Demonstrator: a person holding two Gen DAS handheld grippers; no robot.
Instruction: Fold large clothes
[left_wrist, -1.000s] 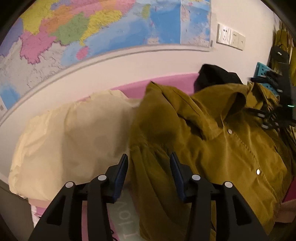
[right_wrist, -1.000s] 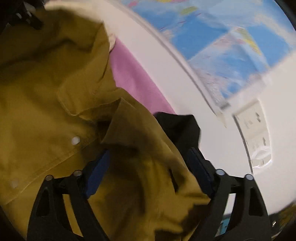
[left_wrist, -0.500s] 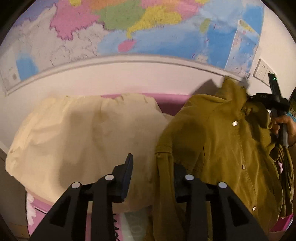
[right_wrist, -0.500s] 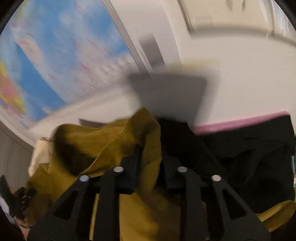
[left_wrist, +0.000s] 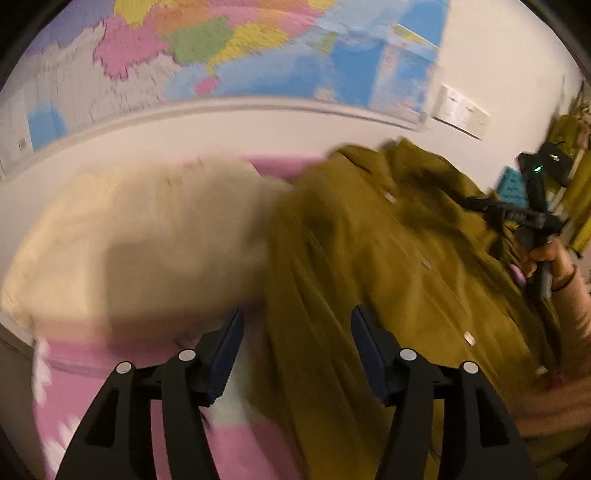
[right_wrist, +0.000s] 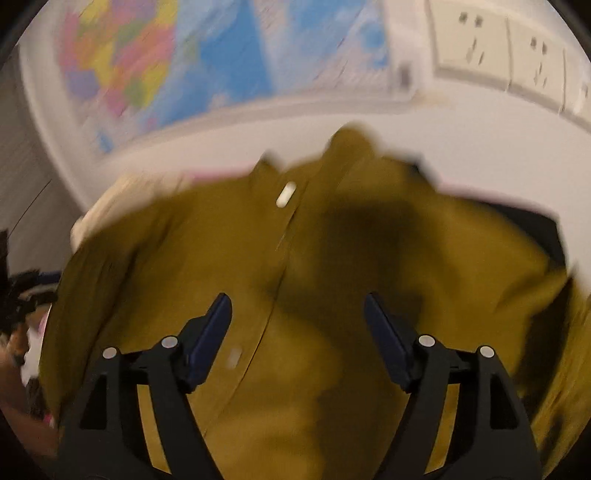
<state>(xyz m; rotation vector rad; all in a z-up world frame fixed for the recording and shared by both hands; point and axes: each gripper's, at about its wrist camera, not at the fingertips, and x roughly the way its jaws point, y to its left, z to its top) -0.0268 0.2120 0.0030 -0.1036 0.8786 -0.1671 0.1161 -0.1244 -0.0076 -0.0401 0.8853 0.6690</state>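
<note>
Both views are smeared by motion. The olive-green button-up jacket (left_wrist: 388, 266) lies spread over the right part of the pink bed cover (left_wrist: 92, 417), its collar toward the far edge by the wall, overlapping the cream garment (left_wrist: 140, 236) that fills the left part. Half a second ago the left gripper (left_wrist: 297, 332) pinched a fold of the jacket's left edge; its jaws have just been opening and now stand apart, the fold lying loose between the pads without either pressing on it. The right gripper (right_wrist: 297, 317) had likewise clamped the collar and lifted it against the wall; its jaws have just been opening too, and they now hang spread above the jacket's button placket (right_wrist: 280, 236), nothing pinched. The collar has dropped back onto the bed, and the black garment (right_wrist: 543, 229), broadly exposed half a second ago, shows only as a sliver at the far right edge. In the left view a hand (left_wrist: 546, 258) holds the right gripper's handle beyond the jacket's right side. A coloured wall map (left_wrist: 229, 48) and wall sockets (right_wrist: 491, 51) sit above the bed.
</note>
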